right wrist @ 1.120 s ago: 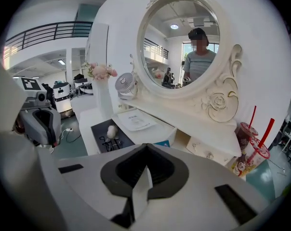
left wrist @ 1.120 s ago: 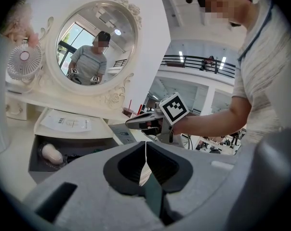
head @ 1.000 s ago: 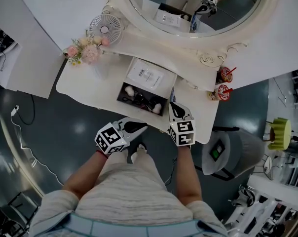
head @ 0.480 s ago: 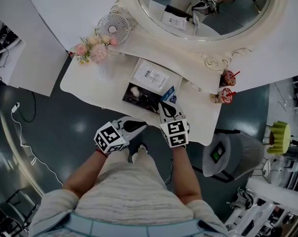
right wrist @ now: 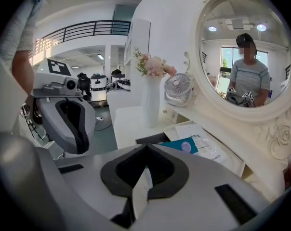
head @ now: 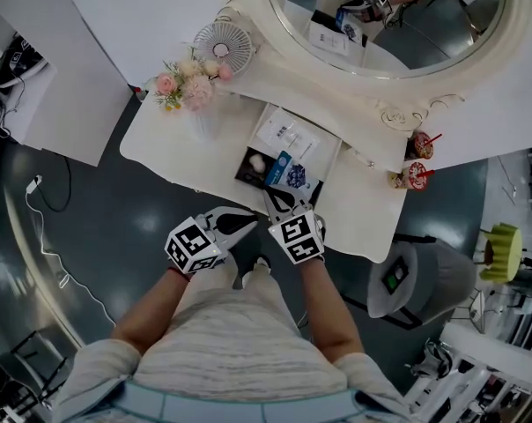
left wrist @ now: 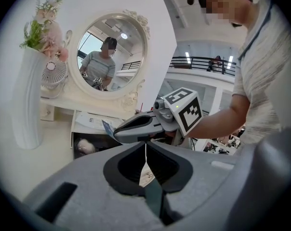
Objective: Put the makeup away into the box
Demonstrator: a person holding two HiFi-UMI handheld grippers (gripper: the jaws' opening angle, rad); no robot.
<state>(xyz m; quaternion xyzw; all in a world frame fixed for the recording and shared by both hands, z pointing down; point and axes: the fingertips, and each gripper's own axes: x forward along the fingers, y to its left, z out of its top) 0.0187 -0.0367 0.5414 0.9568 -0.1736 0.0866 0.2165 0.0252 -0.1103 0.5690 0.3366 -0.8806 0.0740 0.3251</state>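
The makeup box (head: 243,180) stands open on the white dressing table (head: 173,152), its lid (head: 294,137) laid back towards the mirror. A white puff (head: 256,161) lies in its dark inside. My right gripper (head: 278,194) is shut on a flat blue packet (head: 289,174), which hangs over the box's right half. In the right gripper view the packet (right wrist: 182,145) sticks out beyond the closed jaws (right wrist: 146,150), with the box's rim (right wrist: 152,138) behind. My left gripper (head: 246,221) is shut and empty, off the table's front edge; its own view shows the box (left wrist: 80,139) ahead.
A white vase of pink flowers (head: 194,95) and a small fan (head: 223,44) stand at the table's back left. An oval mirror (head: 398,16) rises behind. Two red and white ornaments (head: 416,161) sit at the right end. A grey bin (head: 416,280) stands on the floor to the right.
My right gripper has carried the blue packet leftward, from the box's right side to over the box. The left gripper has shifted only slightly.
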